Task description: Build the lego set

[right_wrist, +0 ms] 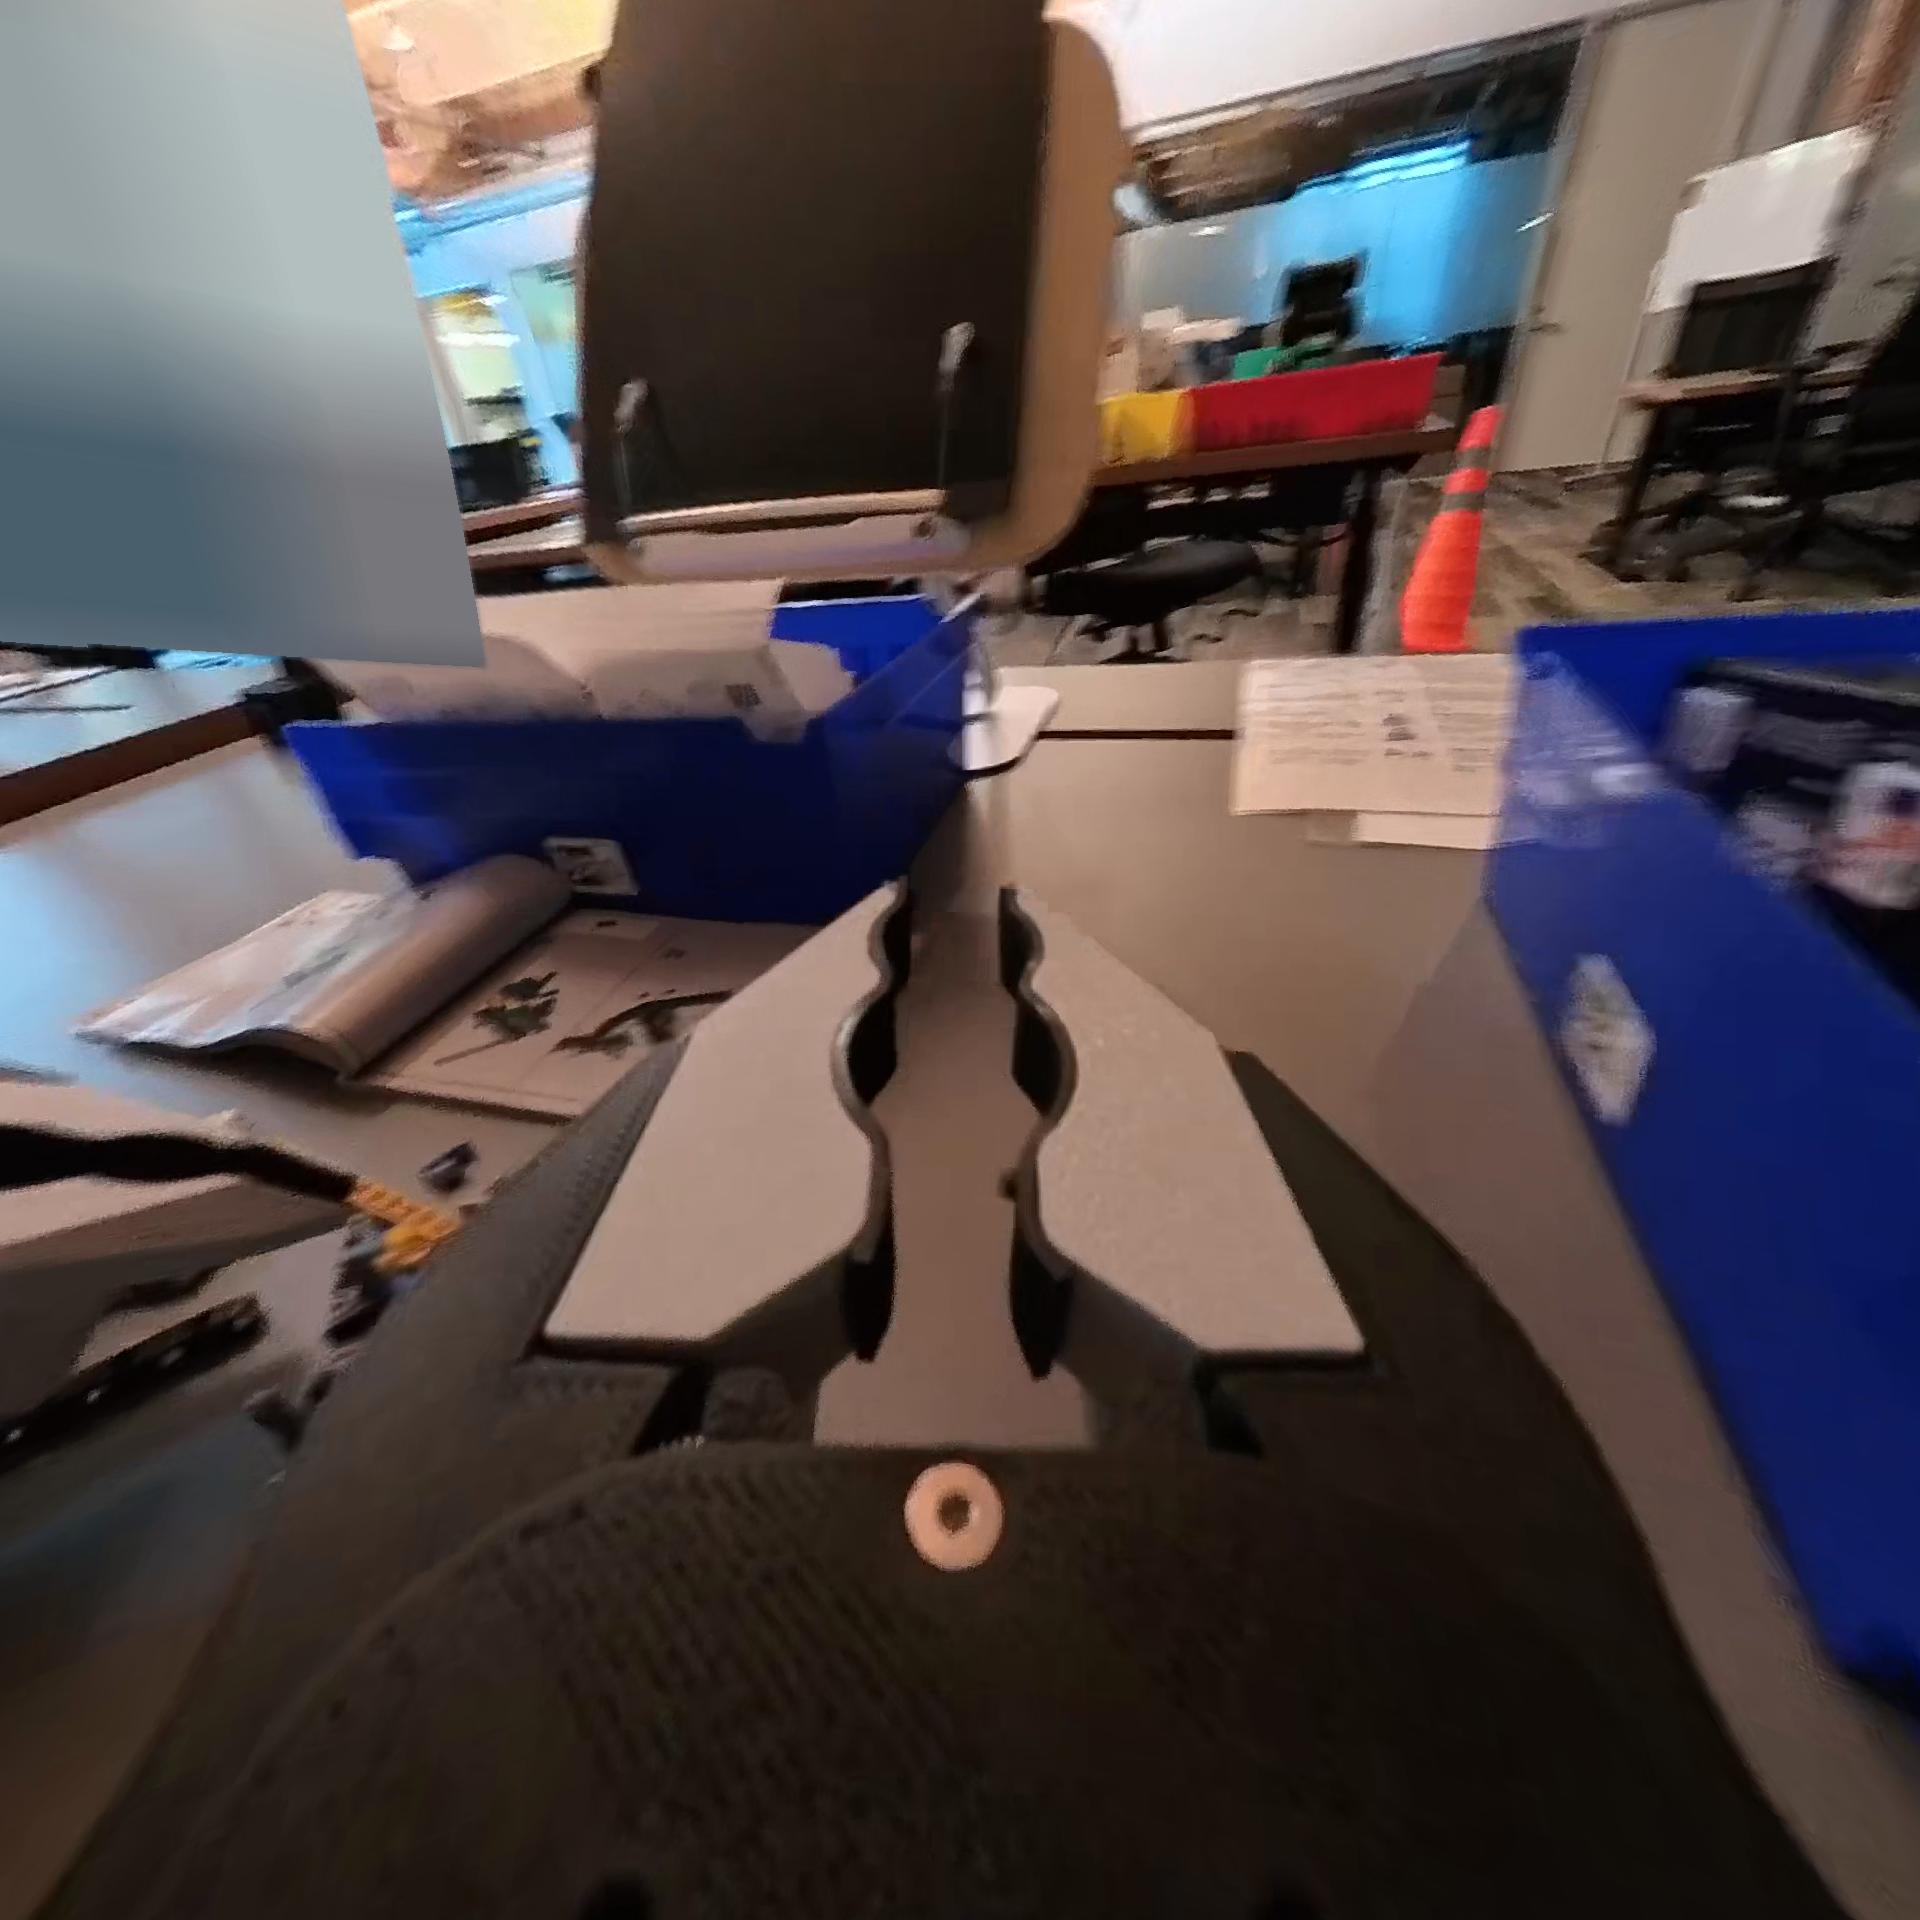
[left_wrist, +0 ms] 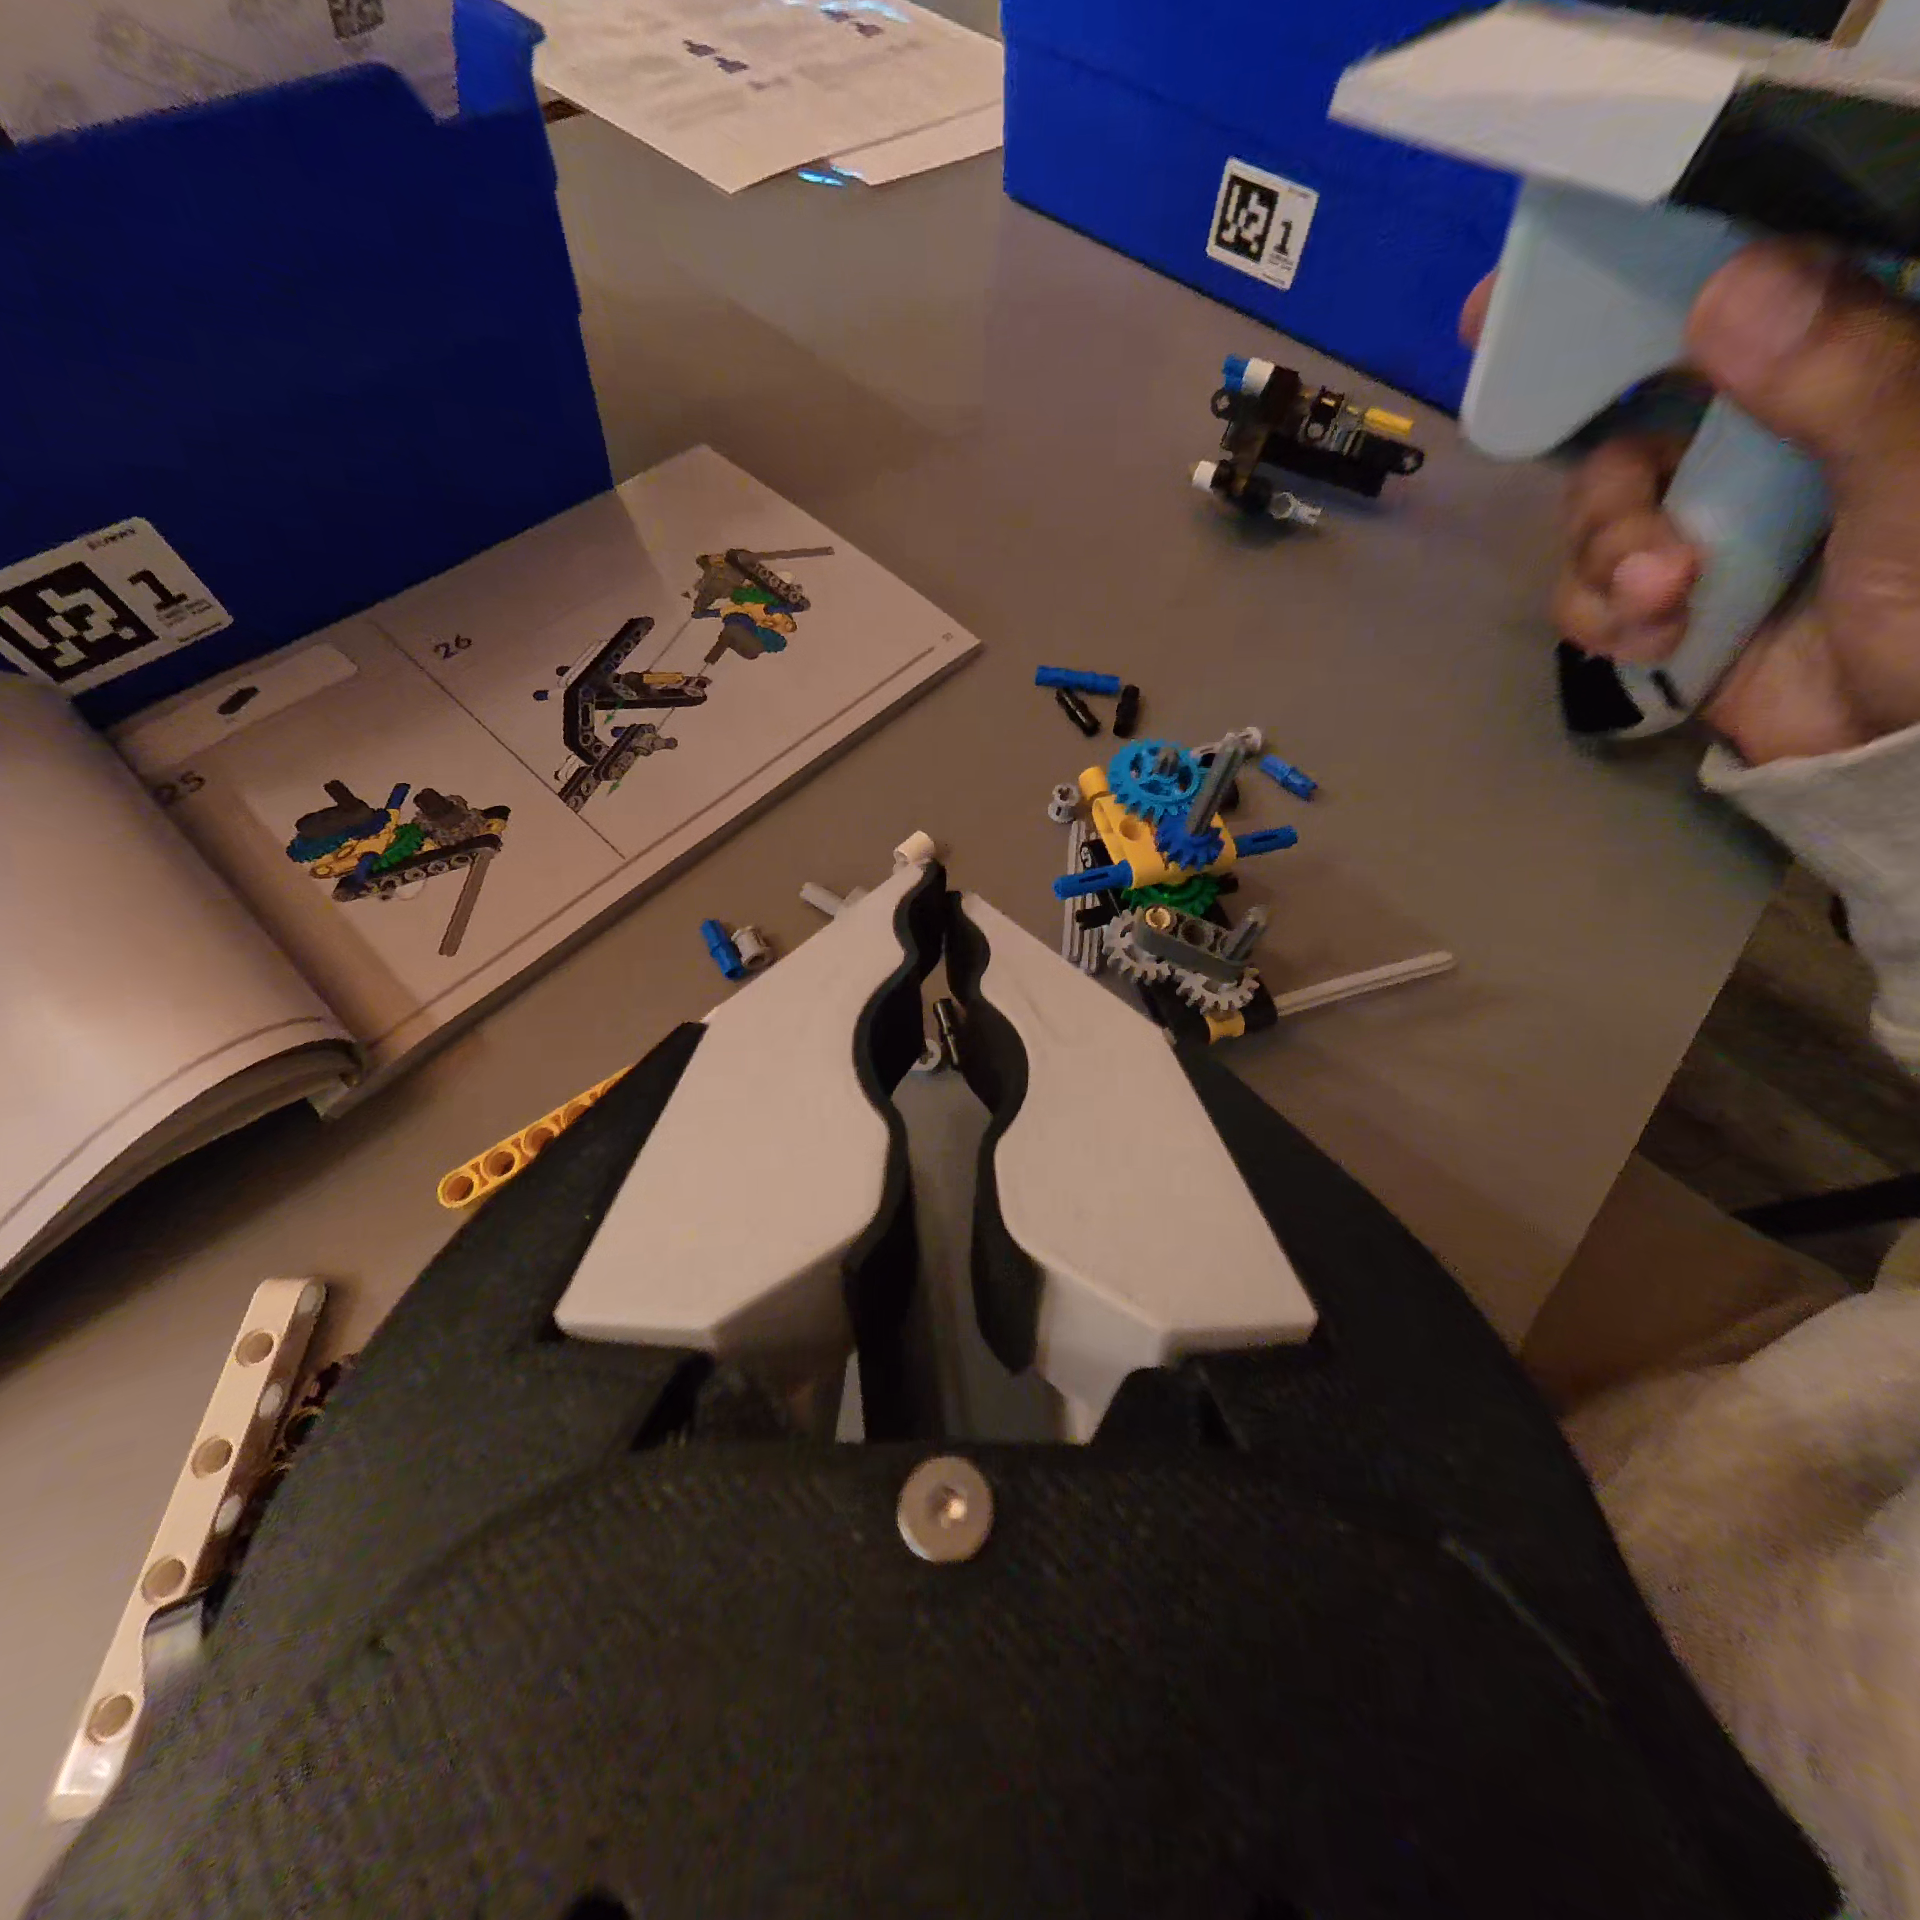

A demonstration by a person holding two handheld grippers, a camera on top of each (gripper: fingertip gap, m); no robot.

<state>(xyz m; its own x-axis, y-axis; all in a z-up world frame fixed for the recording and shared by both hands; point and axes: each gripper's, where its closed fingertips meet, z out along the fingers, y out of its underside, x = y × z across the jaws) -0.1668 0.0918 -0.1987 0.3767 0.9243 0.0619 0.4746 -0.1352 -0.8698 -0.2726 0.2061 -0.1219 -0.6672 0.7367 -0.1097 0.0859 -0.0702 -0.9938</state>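
In the left wrist view, a gear assembly (left_wrist: 1164, 862) of yellow, blue, green and grey parts lies on the grey table (left_wrist: 935, 416). A smaller black sub-assembly (left_wrist: 1309, 436) sits farther back. My left gripper (left_wrist: 943, 883) hovers low just left of the gear assembly, tips together and empty. A black pin (left_wrist: 945, 1023) shows on the table through the gap. A small white piece (left_wrist: 914, 846) lies at the tips. My right gripper (right_wrist: 956, 914) is raised above the table, narrowly open and empty. A hand holds its grey handle (left_wrist: 1704, 499).
An open instruction booklet (left_wrist: 520, 748) lies left, also in the right wrist view (right_wrist: 416, 987). Blue bins stand behind (left_wrist: 291, 312) and right (left_wrist: 1247, 187). Loose blue and black pins (left_wrist: 1081, 696), a yellow beam (left_wrist: 530, 1148), a white beam (left_wrist: 197, 1538), a grey axle (left_wrist: 1361, 982). A dark panel on a stand (right_wrist: 831, 281). My hands' fingertips stand some 20 cm from each other. The white beam (left_wrist: 197, 1538) is closer to my left gripper, around 15 cm from its tips; the right tips are 35 cm off.
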